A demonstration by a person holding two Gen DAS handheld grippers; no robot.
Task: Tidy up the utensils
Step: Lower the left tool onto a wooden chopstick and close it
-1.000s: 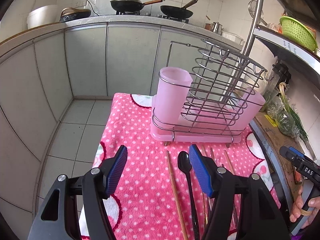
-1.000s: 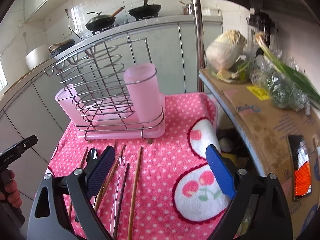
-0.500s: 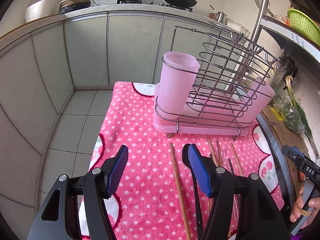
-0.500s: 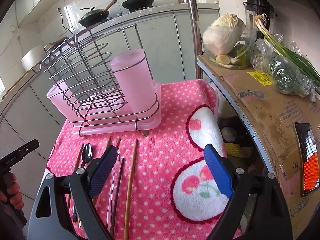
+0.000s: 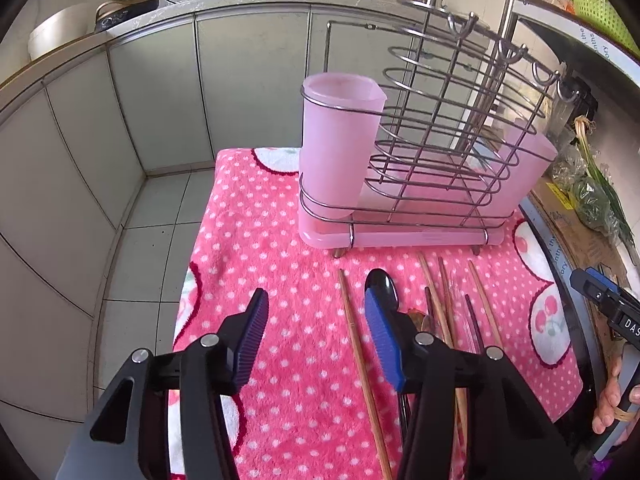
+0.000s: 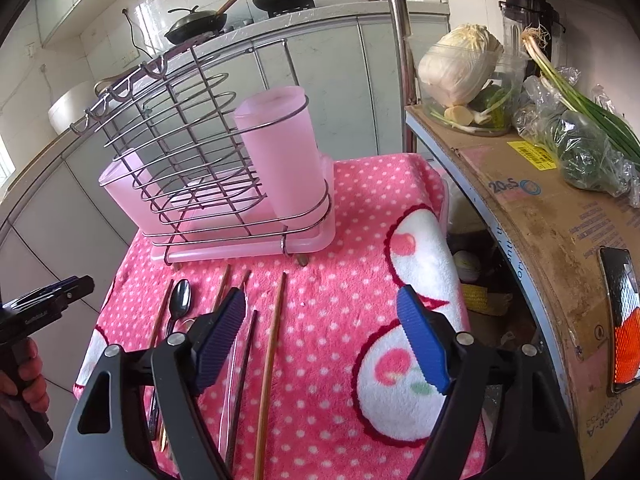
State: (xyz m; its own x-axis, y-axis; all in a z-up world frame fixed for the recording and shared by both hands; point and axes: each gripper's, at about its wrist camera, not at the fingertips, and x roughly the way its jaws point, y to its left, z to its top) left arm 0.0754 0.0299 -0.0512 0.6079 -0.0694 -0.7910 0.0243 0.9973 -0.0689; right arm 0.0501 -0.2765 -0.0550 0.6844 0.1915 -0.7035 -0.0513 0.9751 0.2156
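On the pink dotted cloth point(image 5: 280, 240) lie several wooden chopsticks and a black spoon point(image 5: 380, 284), in front of a wire rack point(image 5: 432, 152) with a pink cup point(image 5: 336, 144) at each end. My left gripper point(image 5: 316, 300) hovers low over the cloth with its jaws closing; one chopstick point(image 5: 356, 344) lies below the gap, not touched. The right finger point(image 5: 384, 340) hides part of the spoon. My right gripper point(image 6: 322, 296) hangs above the cloth, jaws closing, empty, over another chopstick point(image 6: 272, 344). The spoon point(image 6: 180, 300) and the rack point(image 6: 208, 168) lie to its left.
A shelf lined with cardboard point(image 6: 552, 216) borders the table's right side, holding a cabbage point(image 6: 460, 68), bagged greens point(image 6: 580, 148) and a phone point(image 6: 624, 320). The table drops off to tiled floor point(image 5: 152, 220) on the left. Grey cabinets and a counter with woks stand behind.
Both grippers' jaws have narrowed. The left gripper has moved forward and lower toward the chopstick and spoon. The right gripper has tilted slightly but barely moved.
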